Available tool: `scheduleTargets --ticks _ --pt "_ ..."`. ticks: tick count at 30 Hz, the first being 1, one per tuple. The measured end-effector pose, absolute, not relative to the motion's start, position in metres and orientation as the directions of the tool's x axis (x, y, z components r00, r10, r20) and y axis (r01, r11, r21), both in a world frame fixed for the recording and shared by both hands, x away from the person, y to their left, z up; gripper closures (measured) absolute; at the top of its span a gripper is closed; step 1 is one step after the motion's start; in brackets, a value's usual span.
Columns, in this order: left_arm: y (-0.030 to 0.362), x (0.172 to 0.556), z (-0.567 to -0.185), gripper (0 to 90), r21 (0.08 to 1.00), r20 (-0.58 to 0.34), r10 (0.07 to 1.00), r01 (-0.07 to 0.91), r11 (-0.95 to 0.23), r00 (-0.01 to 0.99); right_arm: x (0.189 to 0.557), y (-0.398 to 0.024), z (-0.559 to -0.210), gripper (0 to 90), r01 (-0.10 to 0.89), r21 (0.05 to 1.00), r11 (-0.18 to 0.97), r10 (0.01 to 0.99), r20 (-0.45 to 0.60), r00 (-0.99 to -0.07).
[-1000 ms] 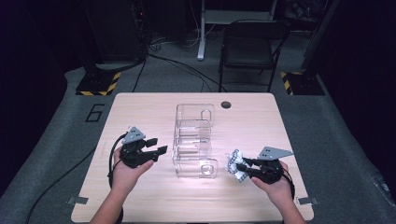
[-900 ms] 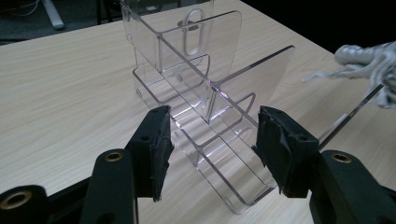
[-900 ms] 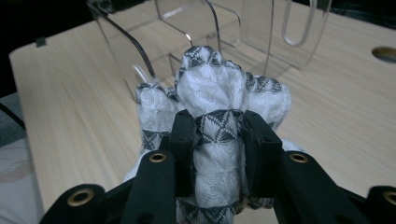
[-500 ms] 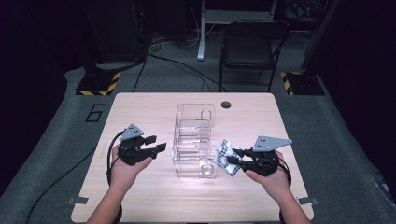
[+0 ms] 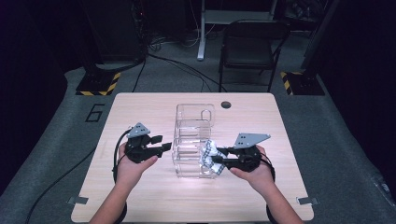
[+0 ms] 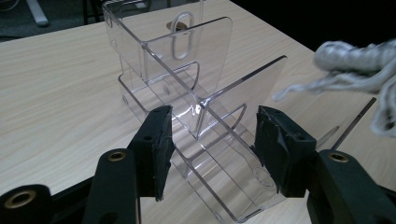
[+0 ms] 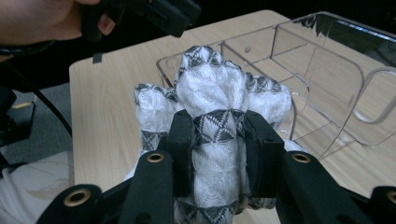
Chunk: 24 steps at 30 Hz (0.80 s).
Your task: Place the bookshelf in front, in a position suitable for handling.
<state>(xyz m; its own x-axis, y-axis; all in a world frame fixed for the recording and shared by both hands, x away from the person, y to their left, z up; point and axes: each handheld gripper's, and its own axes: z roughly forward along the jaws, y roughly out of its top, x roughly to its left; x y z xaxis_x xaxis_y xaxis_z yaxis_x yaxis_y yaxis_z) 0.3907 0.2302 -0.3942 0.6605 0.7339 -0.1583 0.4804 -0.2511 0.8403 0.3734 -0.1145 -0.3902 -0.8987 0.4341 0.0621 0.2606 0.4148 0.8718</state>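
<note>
- The thing in work is a rolled pair of socks (image 7: pixel 219 107), white with a dark zigzag pattern. It hangs in the air just at the near right corner of the clear acrylic organizer (image 5: pixel 194 140), not yet inside any compartment.
- The right tongs (image 7: pixel 218 135) hold this sock roll; the pads press on its middle from both sides. Their jaws have just been opening a little, with the roll between them, so I judge the grip is becoming lighter.
- The organizer stands in the middle of the desk (image 5: pixel 140 112). It has several compartments in a row, divided by clear walls, and all of them look empty.
- The left tongs (image 6: pixel 212 140) are wide and hold nothing. They stand at the left side of the organizer, with one divider wall between the jaws but not touched.
- The step in hand seems to be placing the roll into the nearest compartment. To do it well, the right hand (image 5: pixel 254 170) should bring the roll fully over the wall, lower it between two dividers, and open only when it rests on the bottom.
- The organizer is light, so the left tongs can steady it if the roll pushes a wall.
</note>
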Motion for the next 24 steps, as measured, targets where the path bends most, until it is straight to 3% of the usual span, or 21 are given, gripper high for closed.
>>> scheduleTargets --ticks 8,12,16,24 --pt "0.222 0.395 -0.403 46.6 0.83 -0.18 0.73 0.5 -0.247 0.66 0.383 -0.108 -0.408 55.7 0.292 0.87 0.398 0.419 0.111 -0.901" --pt "0.22 0.398 -0.404 46.7 0.829 -0.171 0.724 0.495 -0.261 0.668 0.381 -0.099 -0.41 52.1 0.25 0.837 0.487 0.391 0.048 -0.919" --pt "0.216 0.4 -0.408 47.3 0.827 -0.167 0.727 0.496 -0.264 0.666 0.382 -0.093 -0.417 53.6 0.222 0.812 0.54 0.376 0.003 -0.926" --pt "0.211 0.404 -0.416 52.5 0.809 -0.185 0.709 0.515 -0.284 0.681 0.383 -0.091 -0.421 53.1 0.24 0.818 0.522 0.367 0.039 -0.929"
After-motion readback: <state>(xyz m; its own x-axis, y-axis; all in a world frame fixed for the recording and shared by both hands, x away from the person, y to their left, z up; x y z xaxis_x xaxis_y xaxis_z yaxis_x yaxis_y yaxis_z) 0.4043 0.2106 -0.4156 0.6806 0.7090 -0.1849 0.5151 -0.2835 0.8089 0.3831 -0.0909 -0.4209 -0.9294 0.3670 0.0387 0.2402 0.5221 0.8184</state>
